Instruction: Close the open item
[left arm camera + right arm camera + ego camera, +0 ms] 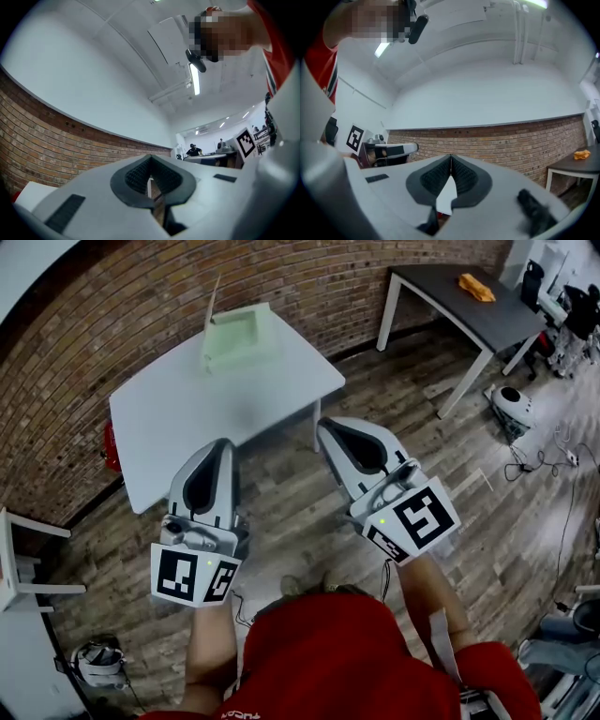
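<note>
Both grippers are held out in front of the person, side by side over the wooden floor just short of the table. The left gripper has its jaws pressed together with nothing between the dark ribbed pads. The right gripper is the same, tips meeting and empty. Neither touches anything.

The open item is a pale green box at the far end of the white table, well apart from both grippers. Its thin lid stands up along the left side. What lies inside is too small to make out.

Behind the table runs a curved brick wall. To the right stands a dark table with an orange object on it. A red object at the white table's left edge is mostly hidden by the tabletop.

Only the head view shows the box. The two gripper views tilt upward, taking in wall and ceiling above the closed jaws. The right gripper view catches the other gripper off to its left and the orange object at its right edge. The left gripper view shows distant people at desks, very small. The person's red shirt is cut off at the bottom of the head view.
</note>
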A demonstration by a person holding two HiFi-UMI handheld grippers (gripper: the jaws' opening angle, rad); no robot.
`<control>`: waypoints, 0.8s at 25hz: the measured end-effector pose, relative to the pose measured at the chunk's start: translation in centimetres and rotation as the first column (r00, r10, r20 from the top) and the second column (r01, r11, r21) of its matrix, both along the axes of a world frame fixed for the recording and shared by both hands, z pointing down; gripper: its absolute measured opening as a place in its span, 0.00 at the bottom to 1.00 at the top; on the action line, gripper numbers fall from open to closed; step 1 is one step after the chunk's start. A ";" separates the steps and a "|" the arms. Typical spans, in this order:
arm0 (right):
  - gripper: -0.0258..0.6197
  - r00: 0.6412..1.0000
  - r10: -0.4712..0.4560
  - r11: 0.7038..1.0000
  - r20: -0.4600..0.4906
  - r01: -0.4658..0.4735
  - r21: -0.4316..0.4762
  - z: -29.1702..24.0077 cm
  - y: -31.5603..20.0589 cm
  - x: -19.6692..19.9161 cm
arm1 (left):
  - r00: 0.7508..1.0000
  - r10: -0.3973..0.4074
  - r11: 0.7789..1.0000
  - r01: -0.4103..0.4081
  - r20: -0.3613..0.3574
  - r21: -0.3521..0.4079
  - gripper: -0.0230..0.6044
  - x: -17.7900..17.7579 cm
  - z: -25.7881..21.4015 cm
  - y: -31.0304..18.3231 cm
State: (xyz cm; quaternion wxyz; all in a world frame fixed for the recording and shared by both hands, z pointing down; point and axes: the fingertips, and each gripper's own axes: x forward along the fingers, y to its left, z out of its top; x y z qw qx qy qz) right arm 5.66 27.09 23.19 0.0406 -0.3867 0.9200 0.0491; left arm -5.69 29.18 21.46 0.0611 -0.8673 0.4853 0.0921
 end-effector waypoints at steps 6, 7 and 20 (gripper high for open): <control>0.09 1.000 -0.003 1.000 0.019 0.003 -0.014 0.0 -0.8 1.2 | 1.000 -0.022 1.000 0.022 0.005 -0.006 0.06 0.8 0.1 -0.9; 0.09 1.000 -0.004 1.000 0.021 0.004 -0.014 0.0 -0.9 1.4 | 1.000 -0.027 1.000 0.027 0.006 -0.006 0.06 0.9 0.1 -1.0; 0.09 0.998 -0.053 0.999 0.021 0.053 0.003 0.0 -2.2 4.1 | 0.996 -0.085 0.996 0.085 0.029 0.001 0.06 3.1 0.4 -2.8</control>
